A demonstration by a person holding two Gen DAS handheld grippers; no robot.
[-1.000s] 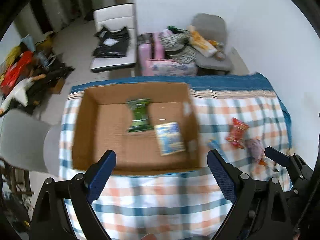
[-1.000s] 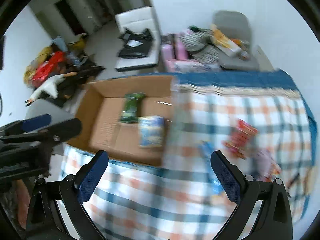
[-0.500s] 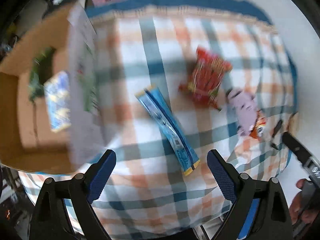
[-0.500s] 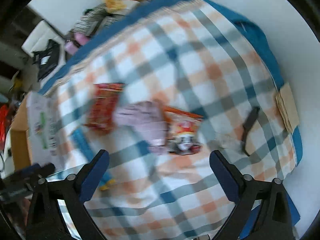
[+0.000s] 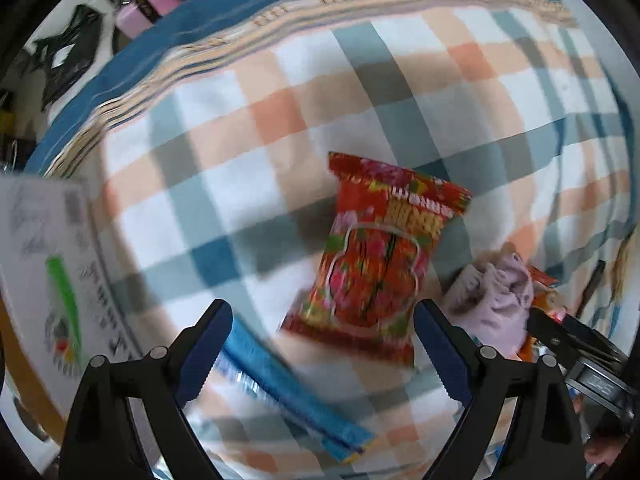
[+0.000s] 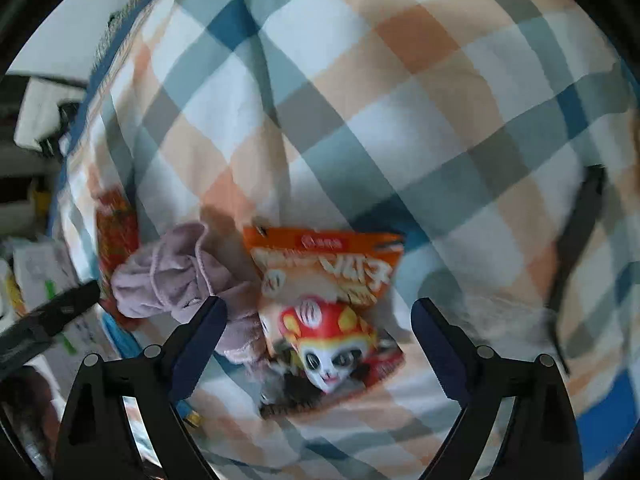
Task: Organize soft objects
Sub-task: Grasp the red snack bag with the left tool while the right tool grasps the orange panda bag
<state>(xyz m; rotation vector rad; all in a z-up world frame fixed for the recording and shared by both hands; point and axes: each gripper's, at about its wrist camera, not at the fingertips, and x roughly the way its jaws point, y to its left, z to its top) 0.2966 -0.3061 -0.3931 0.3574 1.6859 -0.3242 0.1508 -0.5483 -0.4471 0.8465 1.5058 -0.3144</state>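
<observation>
Below, red snack packet (image 5: 376,264) lies lengthwise between my gaping, empty left hand-held gripper (image 5: 322,352); right hand-held gripper (image 6: 318,340), closing but not yet touching, straddles orange packet (image 6: 328,304).

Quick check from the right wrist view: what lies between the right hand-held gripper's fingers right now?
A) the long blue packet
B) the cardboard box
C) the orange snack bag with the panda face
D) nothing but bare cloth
C: the orange snack bag lies on the checked cloth between the closing fingers of the right hand-held gripper, not yet pinched.
</observation>
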